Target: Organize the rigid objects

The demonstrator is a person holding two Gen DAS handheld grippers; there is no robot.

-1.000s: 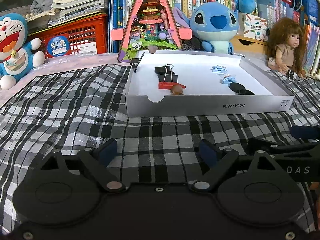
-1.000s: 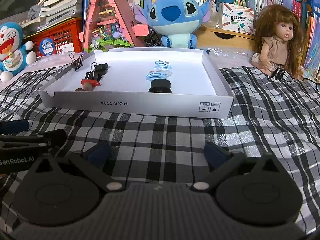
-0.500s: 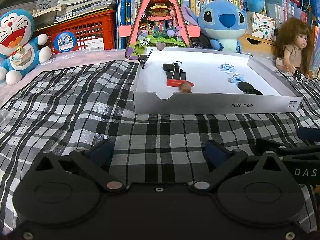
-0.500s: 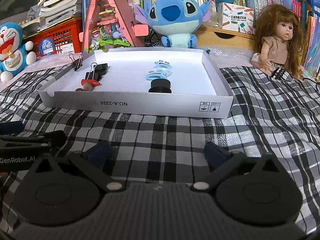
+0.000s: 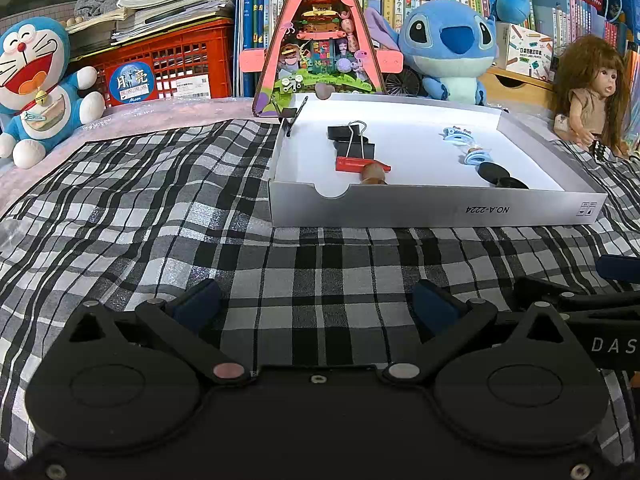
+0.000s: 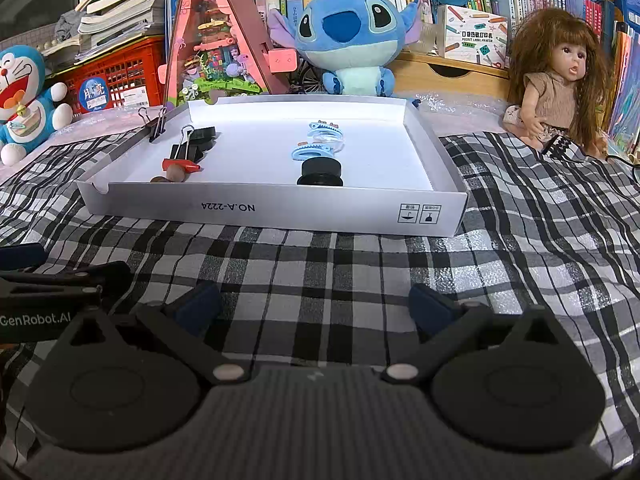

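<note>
A shallow white tray [image 5: 440,210] [image 6: 320,210] rests on the plaid cloth ahead of both grippers. Its left part holds black binder clips [image 5: 352,140] [image 6: 186,150], a red clip [image 5: 362,164] and a small brown piece [image 5: 372,174]. Two blue hair clips [image 5: 456,135] [image 6: 326,132] and a black round piece [image 5: 496,174] [image 6: 320,172] lie further right. Another binder clip [image 6: 156,126] grips the tray's left rim. My left gripper [image 5: 314,300] is open and empty, low over the cloth, short of the tray. Beside it, my right gripper [image 6: 315,300] is also open and empty.
Behind the tray stand a pink triangular model house [image 5: 320,40], a blue plush [image 6: 352,36], a doll [image 6: 560,84] at the right, a blue-and-white plush [image 5: 36,84] and a red crate [image 5: 160,68] at the left. Bookshelves fill the back.
The left gripper's jaws have spread a little wider. The right wrist view is unchanged, and nothing in the tray has moved.
</note>
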